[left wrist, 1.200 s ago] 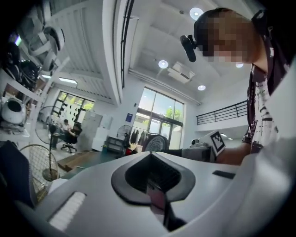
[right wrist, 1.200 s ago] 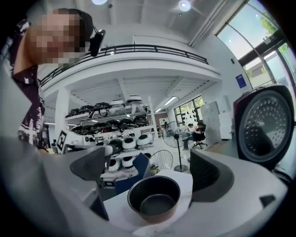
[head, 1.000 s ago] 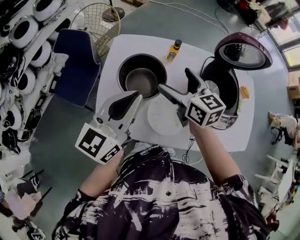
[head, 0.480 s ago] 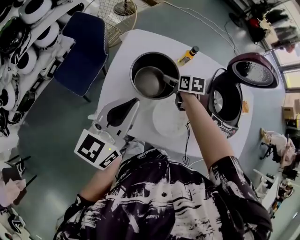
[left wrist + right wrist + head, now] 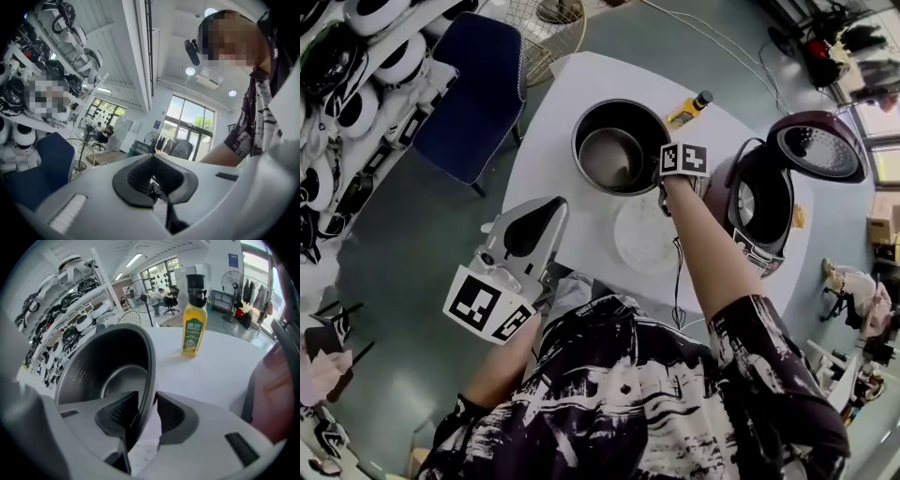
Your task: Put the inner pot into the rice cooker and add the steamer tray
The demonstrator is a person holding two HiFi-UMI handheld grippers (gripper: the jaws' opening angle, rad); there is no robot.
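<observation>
The dark metal inner pot stands on the white table, to the left of the open maroon rice cooker. My right gripper points steeply down at the pot's right rim. In the right gripper view the pot has its wall between the right gripper's pads, one inside and one outside; the jaws have just been closing onto it. The white round steamer tray lies flat on the table in front of the pot. My left gripper hangs off the table's near left edge, shut and empty.
A yellow oil bottle stands behind the pot, close to the cooker's raised lid. A blue chair and a wire fan guard are left of the table. Shelves of helmets line the far left.
My right gripper dropped from above the tray to the pot's right rim, tipped downward, and its wide jaws narrowed around the rim. My left gripper drifted a little toward the table's near edge.
</observation>
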